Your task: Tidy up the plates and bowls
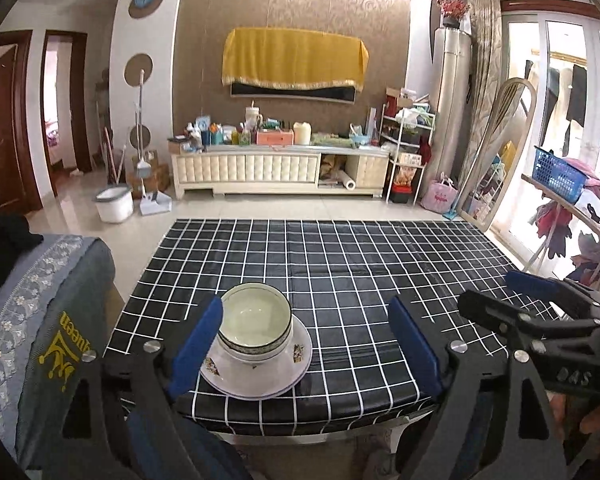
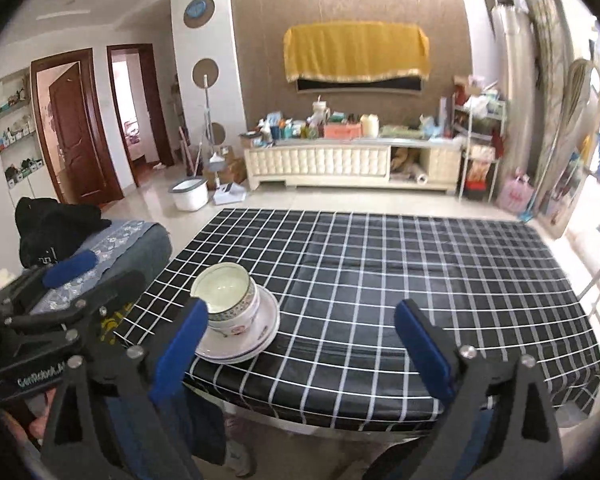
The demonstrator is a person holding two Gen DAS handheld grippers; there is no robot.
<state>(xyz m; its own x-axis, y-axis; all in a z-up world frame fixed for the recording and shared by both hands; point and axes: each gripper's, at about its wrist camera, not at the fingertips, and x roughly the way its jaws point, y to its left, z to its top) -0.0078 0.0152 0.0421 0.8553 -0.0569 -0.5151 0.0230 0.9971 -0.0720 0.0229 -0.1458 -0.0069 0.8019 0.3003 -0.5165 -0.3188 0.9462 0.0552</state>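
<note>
Only the left wrist view takes in the window side: a blue basket (image 1: pixel 559 173) on a rack by the glass doors, with clothes hanging beyond. Only the right wrist view reaches the wall shelves (image 2: pixel 17 128) past the brown door (image 2: pixel 76 132) at far left, and a black bag (image 2: pixel 56 229) on the grey cushion (image 2: pixel 140 248).

Readable writing is sparse: "DAS" on the right tongs (image 1: pixel 540 304) as seen from the left view, "GenRobot.AI" on the left tongs (image 2: pixel 76 280) as seen from the right view. Yellow lettering on the cushion cover (image 1: pixel 66 344) is not legible.

On the bench (image 1: pixel 360 272), under a black cloth with a white grid, the bowls (image 1: pixel 256 326) sit stacked inside one another on the plates (image 1: pixel 288 372), also stacked, near the front left corner. The top bowl is empty, pale inside. How many bowls or plates there are cannot be told for sure.

The left tongs (image 1: pixel 308 330) stand spread, nothing between the blue pads; the stack sits just past the left pad, clear of it. The right tongs (image 2: pixel 300 332) are spread wide too and hold nothing.
</note>
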